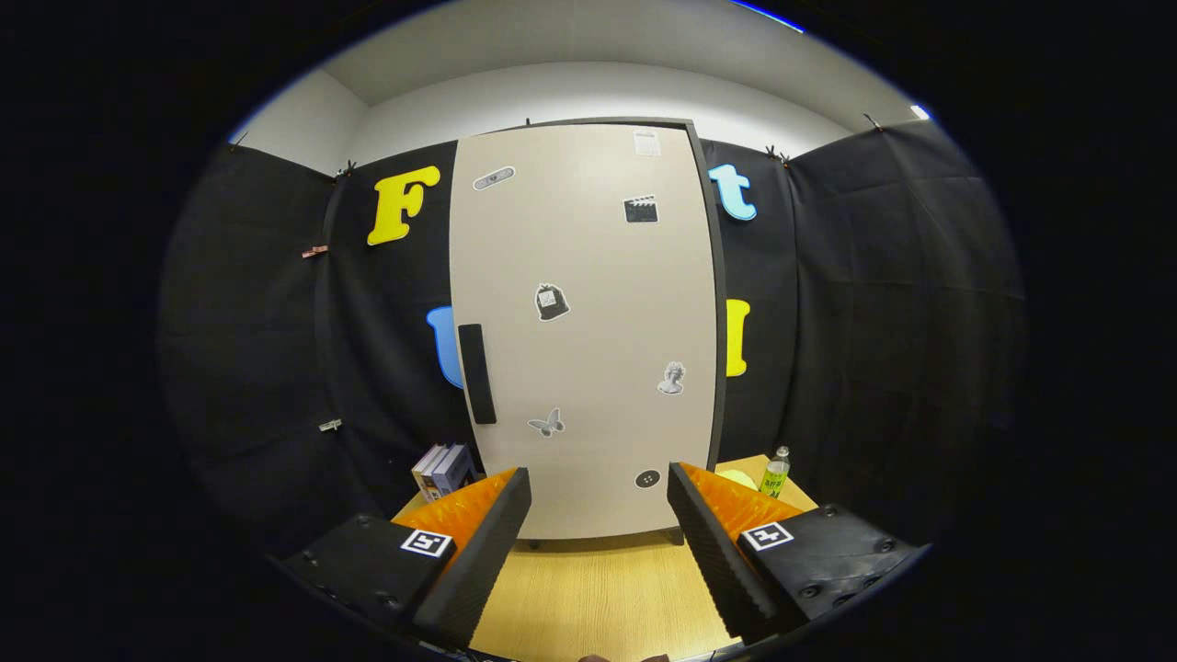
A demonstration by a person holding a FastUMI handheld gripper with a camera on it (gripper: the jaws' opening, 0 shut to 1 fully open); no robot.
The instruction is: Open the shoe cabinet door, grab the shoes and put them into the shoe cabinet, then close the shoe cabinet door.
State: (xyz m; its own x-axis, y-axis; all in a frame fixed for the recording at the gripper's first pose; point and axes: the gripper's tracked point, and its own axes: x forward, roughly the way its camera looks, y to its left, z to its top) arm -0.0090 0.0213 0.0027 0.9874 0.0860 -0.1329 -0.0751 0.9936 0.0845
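While the shoe cabinet [588, 322] stands dead ahead of my fingers with its door [570, 276] shut, I can't see anything of its inside. Door is a pale beige panel in a dark frame; a dark vertical handle [476, 373] sits along its left edge, about mid-height. Stickers are scattered over the door; most are too small to make out beyond a butterfly shape [546, 422] low down and a round dark one [647, 478] near the bottom right. Cabinet's base is partly cut off behind my fingertips.

My claw [598, 515] is spread wide, nothing between the fingers, touching nothing. It points level at the lower part of the door, cabinet just beyond the tips. Each finger carries a small square marker tag on top.

Cabinet stands on a light wooden tabletop [598, 598], which runs under and between my fingers. To the cabinet's left, a few books [443, 469] stand upright on the table, partly hidden by my left finger. To its right, a clear bottle [775, 473] with a green label stands near the table's far corner; something pale yellow-green [738, 477] beside it is mostly hidden behind my right finger, can't tell what. Black cloth walls close the booth on all sides behind the cabinet, with a few small clips on them. White wall and ceiling above the cloth.
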